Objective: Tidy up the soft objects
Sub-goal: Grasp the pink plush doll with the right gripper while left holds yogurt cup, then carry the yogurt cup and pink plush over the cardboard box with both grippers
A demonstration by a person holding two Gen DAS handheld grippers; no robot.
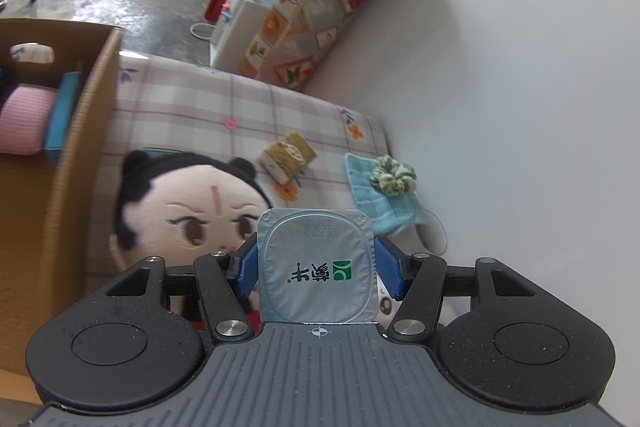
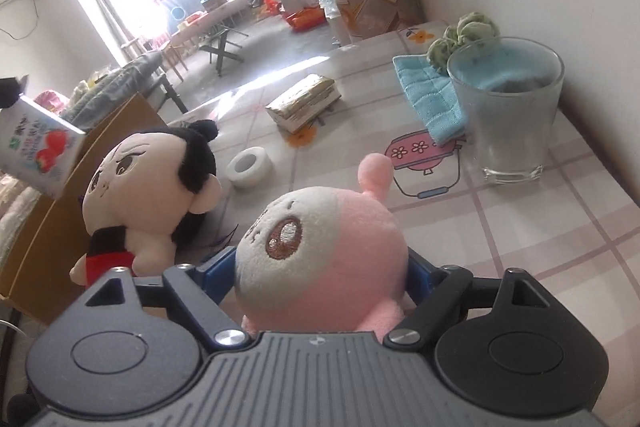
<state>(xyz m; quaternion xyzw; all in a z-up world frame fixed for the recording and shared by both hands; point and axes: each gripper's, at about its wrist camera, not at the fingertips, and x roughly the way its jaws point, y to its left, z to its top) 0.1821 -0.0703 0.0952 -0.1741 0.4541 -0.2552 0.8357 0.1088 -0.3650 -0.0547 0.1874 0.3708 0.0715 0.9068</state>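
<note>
Cardboard box (image 1: 80, 147) at the left edge of the table (image 1: 192, 107), which carries a checked, flower-printed cloth; a pink knitted roll (image 1: 24, 123) and a blue flat item (image 1: 64, 115) lie inside it.

Left gripper (image 1: 316, 255): half-open claw, its blue pads clamped on the two sides of a yogurt cup (image 1: 316, 267), foil lid facing the camera. In the right wrist view the cup hangs above the box's near wall.

Black-haired doll (image 1: 188, 211): upright just beside the box wall, apart from both claws.

Tape roll (image 2: 250, 167): white, lying flat near the middle of the table, right of the doll.

Gold-wrapped packet (image 1: 288, 155): further toward the far edge.

Right gripper (image 2: 320, 267): claw spread wide, one blue finger on each side of a pink-and-white plush (image 2: 320, 227). The plush sits at the near edge and shows no squeeze; firm pad contact cannot be made out.

Blue cloth (image 1: 372, 203): folded, near the far right corner by the wall, with a green scrunchie (image 1: 394, 174) on top.

Drinking glass (image 2: 512, 119): upright at the right edge, just in front of the cloth.
</note>
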